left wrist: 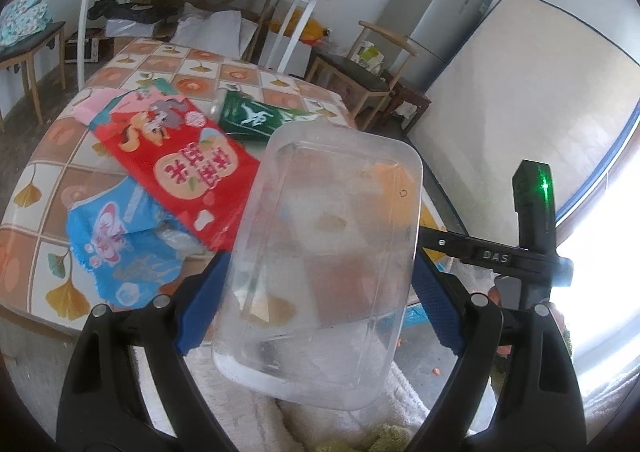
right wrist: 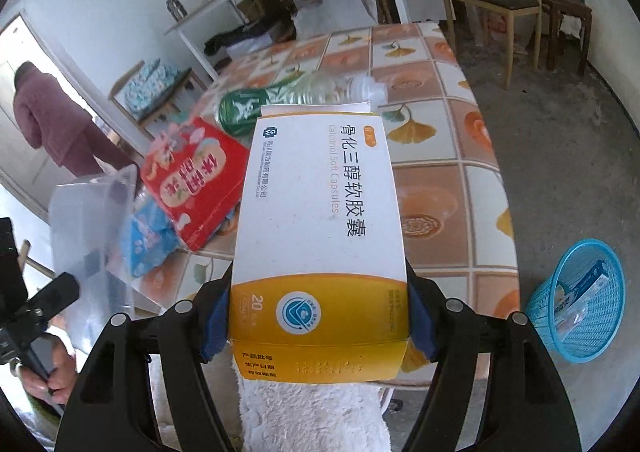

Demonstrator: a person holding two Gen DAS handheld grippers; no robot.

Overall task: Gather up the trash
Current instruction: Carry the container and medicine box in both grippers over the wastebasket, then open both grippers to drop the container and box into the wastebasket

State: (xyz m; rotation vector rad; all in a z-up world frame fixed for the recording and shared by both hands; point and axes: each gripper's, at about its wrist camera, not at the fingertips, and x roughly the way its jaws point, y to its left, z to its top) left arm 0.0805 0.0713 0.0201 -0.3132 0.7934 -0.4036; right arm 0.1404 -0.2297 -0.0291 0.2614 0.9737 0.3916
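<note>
In my left tool I hold a clear tub, the blue pads clamped on its long sides, its far rim tilted up and away from me. It hangs over the near edge of the desk, above a white towel on my lap.

My right tool is clamped on a white and yellow box, gripped at its yellow end; the white end with its open flap points out over the desk. The box sits clear of the desk top, near the desk's front edge.

On the desk lie a red bag, a blue wrapper just beside it near the front edge, and a green bottle on its side behind them. The red bag overlaps the blue wrapper. The right half of the desk is bare tile-pattern cloth up to its right edge.

On the floor to the right of the desk stands a blue basket with some packets in it, apart from the desk's corner, with open grey floor all round. Beyond it are wooden chairs by the wall. To the far left a person in purple stands in a doorway, well apart.
</note>
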